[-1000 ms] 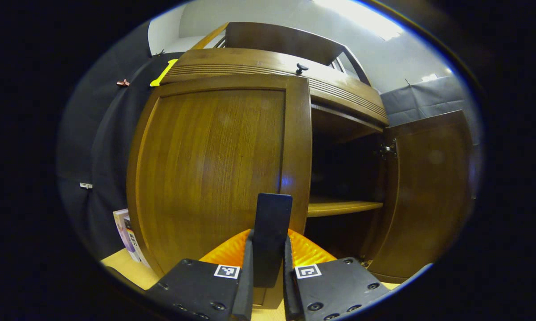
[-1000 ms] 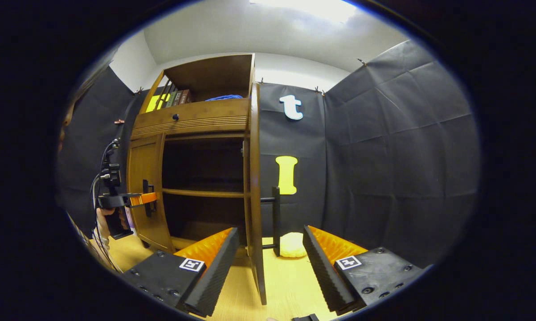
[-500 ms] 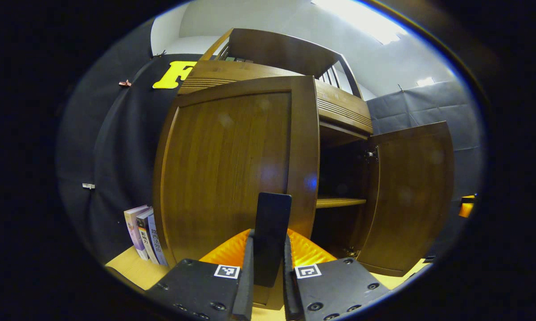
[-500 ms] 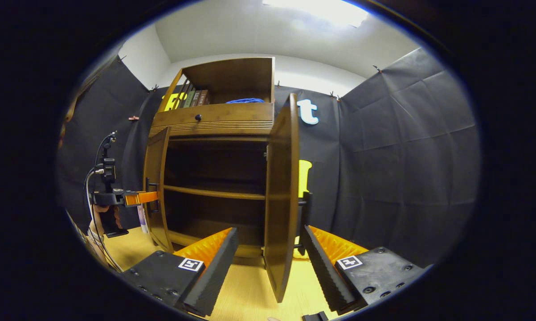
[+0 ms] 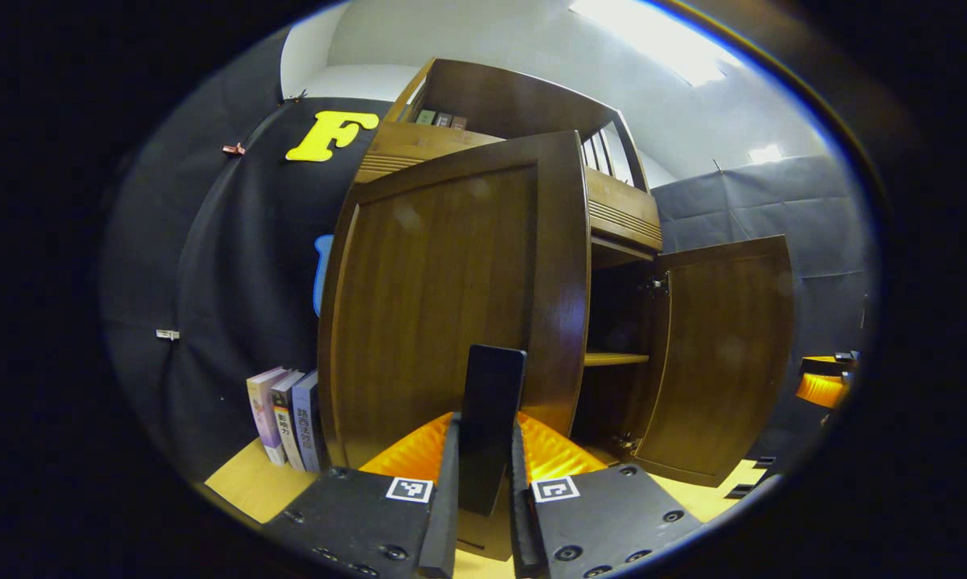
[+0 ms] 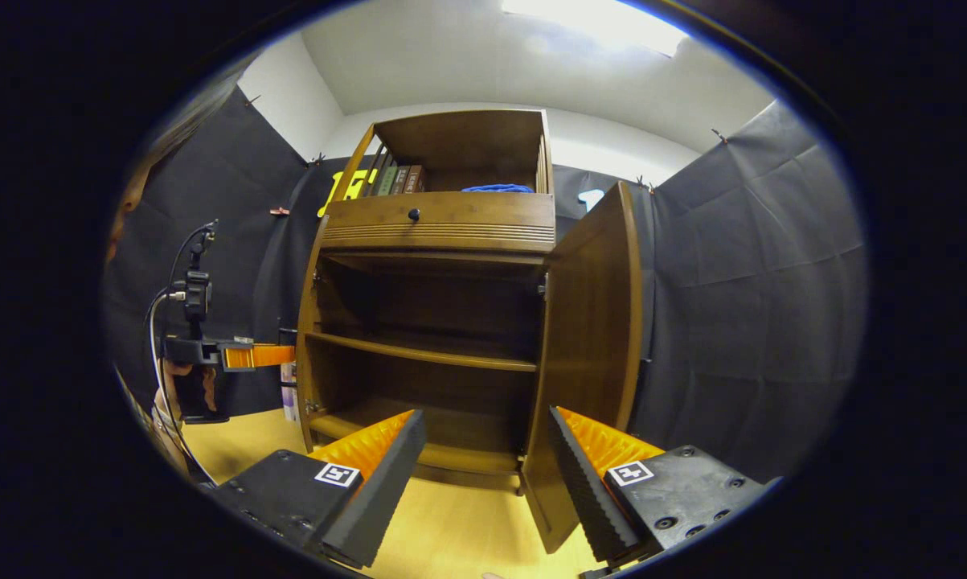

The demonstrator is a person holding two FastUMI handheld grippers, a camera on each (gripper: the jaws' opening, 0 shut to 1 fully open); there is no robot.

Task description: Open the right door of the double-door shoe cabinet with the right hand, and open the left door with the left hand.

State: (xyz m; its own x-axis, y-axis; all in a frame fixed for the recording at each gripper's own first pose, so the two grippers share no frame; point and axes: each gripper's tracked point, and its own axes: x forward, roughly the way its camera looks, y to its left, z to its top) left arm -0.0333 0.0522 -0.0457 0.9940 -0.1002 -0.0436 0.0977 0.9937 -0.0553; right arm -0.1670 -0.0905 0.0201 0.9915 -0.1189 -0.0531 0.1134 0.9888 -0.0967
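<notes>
The brown wooden shoe cabinet [image 6: 439,233] stands with both doors swung out. In the left gripper view, my left gripper [image 5: 483,426] is shut on the dark vertical handle [image 5: 493,386] of the left door [image 5: 443,297]. The right door [image 5: 720,354] hangs open beyond it. In the right gripper view, my right gripper [image 6: 487,474] is open and holds nothing. The right door [image 6: 592,346] stands ahead of its right finger, apart from it. A hand holds the left gripper [image 6: 278,354] at the left door's edge [image 6: 302,322].
Inside the cabinet a bare shelf [image 6: 419,354] crosses the middle. Books [image 5: 286,426] stand on the wooden floor [image 6: 451,531] left of the cabinet. The top shelf carries books [image 6: 399,178] and a blue cloth [image 6: 497,189]. The drawer has a knob [image 6: 412,215].
My left gripper has pulled the left door further open by its handle. The right door has swung wider, and its handle no longer sits between my right gripper's open fingers.
</notes>
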